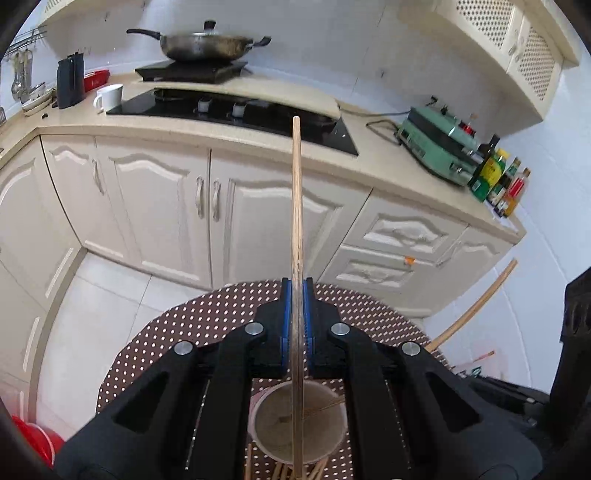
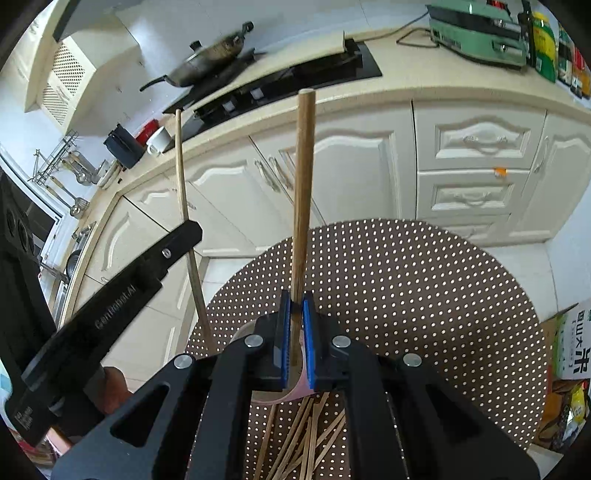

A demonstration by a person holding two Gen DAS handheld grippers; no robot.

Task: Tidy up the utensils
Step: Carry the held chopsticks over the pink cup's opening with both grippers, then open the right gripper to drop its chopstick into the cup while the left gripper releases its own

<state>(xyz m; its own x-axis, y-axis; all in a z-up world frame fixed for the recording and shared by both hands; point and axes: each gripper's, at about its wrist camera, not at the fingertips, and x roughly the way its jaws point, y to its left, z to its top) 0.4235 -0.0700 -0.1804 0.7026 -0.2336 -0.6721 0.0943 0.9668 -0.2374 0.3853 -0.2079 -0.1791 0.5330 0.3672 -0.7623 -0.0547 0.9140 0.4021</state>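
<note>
Kitchen counter (image 1: 192,127) ran across upper half of left wrist view, cream cabinet doors (image 1: 162,206) beneath; same counter (image 2: 461,94) tilted across top of right wrist view. Round polka-dot table (image 1: 207,317) filled lower centre of left view, and lower right (image 2: 424,295) of right view.

Seen only from right wrist: other gripper's black body with printed lettering at lower left, a bare hand (image 2: 112,387) under it, a printed cardboard box (image 2: 572,343) at right edge, a sink at far left edge. Seen only from left wrist: red tub (image 1: 35,439) at lower left corner, full row of sauce bottles (image 1: 498,181) at right.

Wok (image 1: 207,44) on a black hob at upper centre of left view, upper left (image 2: 210,55) of right view. Green appliance (image 1: 436,147) at right of left view, upper right (image 2: 480,33) of right view.

Pink paper cup (image 1: 299,424) stood on table at bottom centre of left view, mouth open, directly below left gripper (image 1: 296,317); only its rim (image 2: 273,397) peeked out under right gripper (image 2: 295,336).

Left gripper clenched on a wooden chopstick (image 1: 296,206), thin, pale brown, grained, rising to upper centre. Right gripper clenched likewise on a chopstick (image 2: 303,192), round-ended, upright. More loose chopsticks (image 2: 306,435) scattered on table at bottom centre of right view, just beside cup.
</note>
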